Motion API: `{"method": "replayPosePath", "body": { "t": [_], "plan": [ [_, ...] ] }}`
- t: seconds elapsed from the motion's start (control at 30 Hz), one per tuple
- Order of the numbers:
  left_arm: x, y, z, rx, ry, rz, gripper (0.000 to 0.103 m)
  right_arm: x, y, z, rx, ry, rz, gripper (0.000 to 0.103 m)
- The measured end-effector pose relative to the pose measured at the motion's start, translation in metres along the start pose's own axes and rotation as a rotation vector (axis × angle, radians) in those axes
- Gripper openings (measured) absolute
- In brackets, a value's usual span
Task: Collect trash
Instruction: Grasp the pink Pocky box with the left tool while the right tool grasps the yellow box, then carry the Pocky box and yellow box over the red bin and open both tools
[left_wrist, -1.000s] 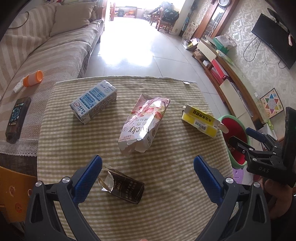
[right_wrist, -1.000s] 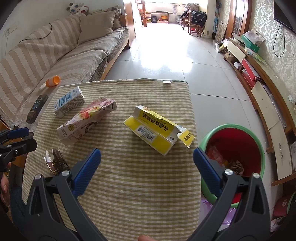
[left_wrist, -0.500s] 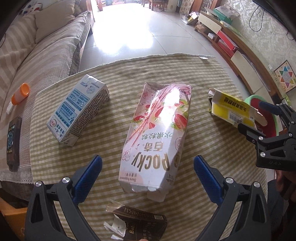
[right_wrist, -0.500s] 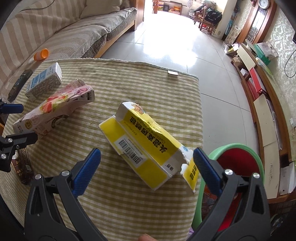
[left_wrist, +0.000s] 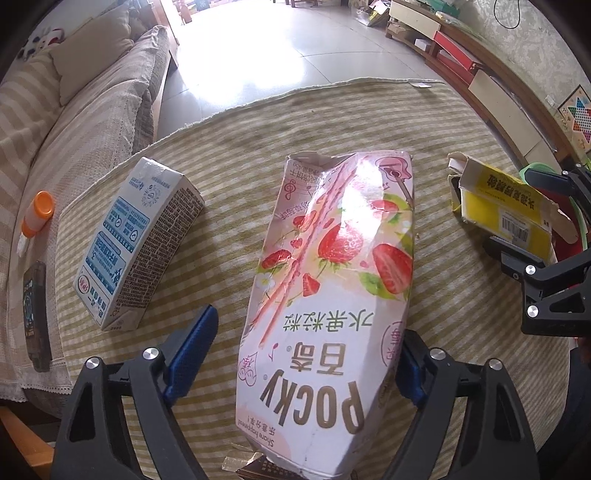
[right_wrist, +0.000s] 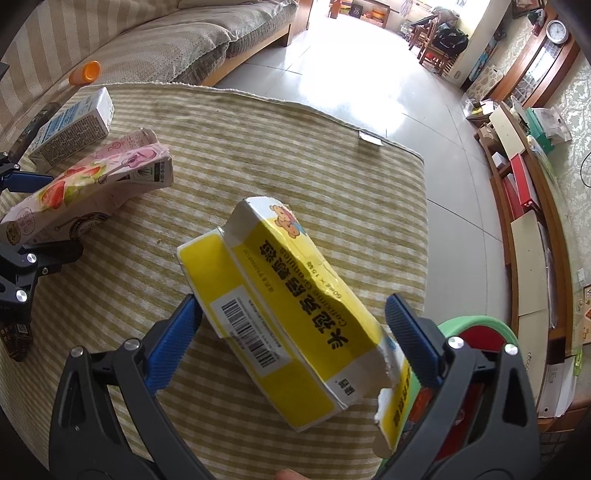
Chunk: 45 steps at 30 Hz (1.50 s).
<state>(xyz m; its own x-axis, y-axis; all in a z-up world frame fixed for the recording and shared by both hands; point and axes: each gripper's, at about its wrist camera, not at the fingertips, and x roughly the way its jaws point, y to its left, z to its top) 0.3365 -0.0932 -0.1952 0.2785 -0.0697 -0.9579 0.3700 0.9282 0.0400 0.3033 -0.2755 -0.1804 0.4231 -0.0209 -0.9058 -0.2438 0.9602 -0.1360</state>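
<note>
A pink Pocky box (left_wrist: 328, 295) lies on the checked tablecloth (left_wrist: 229, 177), its near end between the open jaws of my left gripper (left_wrist: 306, 354). The right finger pad touches or nearly touches the box; the left pad stands apart. A yellow box (right_wrist: 291, 317) lies between the open jaws of my right gripper (right_wrist: 291, 332), close to both pads. The yellow box (left_wrist: 506, 214) and the right gripper (left_wrist: 532, 236) also show in the left wrist view. A blue-white milk carton (left_wrist: 133, 240) lies to the left. A brown wrapper (right_wrist: 16, 338) lies near the left gripper (right_wrist: 22, 221).
A green bin with a red liner (right_wrist: 476, 332) stands just past the table's right edge, behind the yellow box. A sofa (left_wrist: 85, 103) runs along the left with an orange-capped bottle (left_wrist: 37, 214) and a remote (left_wrist: 35, 317). A low TV shelf (right_wrist: 528, 221) lines the right wall.
Both grippers have moved forward and down. The Pocky box now sits between the left jaws and the yellow box between the right jaws. Both stay open.
</note>
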Motion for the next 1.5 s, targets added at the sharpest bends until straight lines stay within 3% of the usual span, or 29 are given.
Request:
{"method": "replayPosePath", "body": {
  "t": [0.17,0.33,0.63,0.73,0.77,0.8,1.03,1.5],
  "plan": [
    [0.001,-0.001,-0.003,0.007,-0.006,0.028,0.050,0.002,-0.003,-0.005,0.006,0.005,-0.005,0.080],
    [-0.005,-0.001,-0.005,-0.010,-0.022,0.011,0.048,-0.004,-0.006,-0.006,0.029,-0.002,0.002,0.075],
    [-0.029,0.002,-0.014,-0.027,-0.077,0.004,0.046,-0.021,-0.007,-0.009,0.044,-0.025,-0.017,0.054],
    [-0.038,0.003,-0.018,-0.033,-0.092,0.001,0.045,-0.030,-0.009,-0.009,0.059,-0.039,-0.020,0.040],
    [-0.041,0.004,-0.019,-0.036,-0.097,0.000,0.045,-0.034,-0.008,-0.009,0.055,-0.047,-0.020,0.021],
    [-0.043,0.004,-0.020,-0.036,-0.101,0.000,0.045,-0.036,-0.007,-0.008,0.053,-0.044,-0.022,0.014],
    [-0.060,0.002,-0.027,-0.042,-0.122,0.001,0.045,-0.049,-0.012,-0.011,0.087,-0.050,-0.017,0.013],
    [-0.110,-0.005,-0.039,-0.050,-0.205,0.003,0.045,-0.108,-0.008,-0.017,0.123,-0.144,0.022,0.007]
  ]
}}
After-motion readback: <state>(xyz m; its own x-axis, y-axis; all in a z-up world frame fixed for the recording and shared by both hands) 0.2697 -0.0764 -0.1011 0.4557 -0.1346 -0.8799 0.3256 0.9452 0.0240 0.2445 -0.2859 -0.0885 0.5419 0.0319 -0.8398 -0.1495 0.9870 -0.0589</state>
